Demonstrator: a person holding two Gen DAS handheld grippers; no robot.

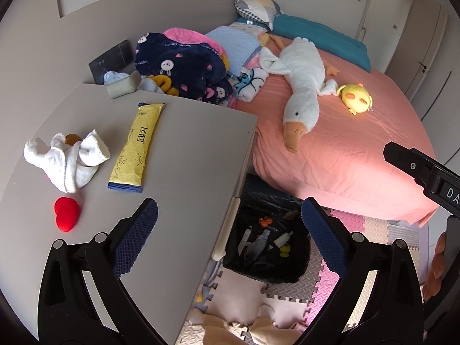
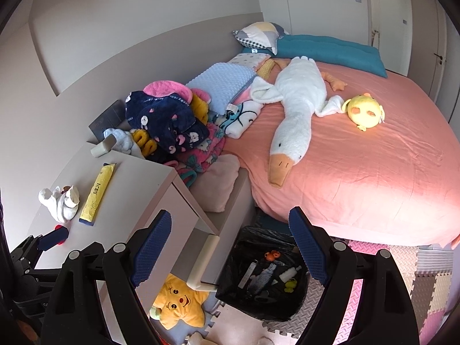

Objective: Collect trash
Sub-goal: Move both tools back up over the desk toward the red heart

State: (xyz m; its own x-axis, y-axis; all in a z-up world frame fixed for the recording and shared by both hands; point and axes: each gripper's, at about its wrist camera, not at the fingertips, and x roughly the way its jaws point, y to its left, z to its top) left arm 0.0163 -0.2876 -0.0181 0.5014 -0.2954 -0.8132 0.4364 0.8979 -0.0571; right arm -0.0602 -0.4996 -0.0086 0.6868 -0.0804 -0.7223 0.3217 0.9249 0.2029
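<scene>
both grippers, left (image 1: 230, 230) and right (image 2: 230, 247), spread empty over bin (image 2: 230, 296); wrapper (image 1: 135, 146) waiting on nightstand (image 1: 187, 149).

Yellow wrapper (image 1: 135, 146) (blue ends), red heart (image 1: 66, 213), white cloth (image 1: 66, 158), black bin bag (image 1: 267, 247), pink bedsheet (image 1: 345, 149).

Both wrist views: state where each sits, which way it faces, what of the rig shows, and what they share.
Left wrist: above the bedside table, facing down and forward toward the bed; its own open left tool shows, plus part of the other.
Right wrist: farther right, facing down over the trash bin; its open right tool shows.
Shared: yellow wrapper, goose plush.
</scene>
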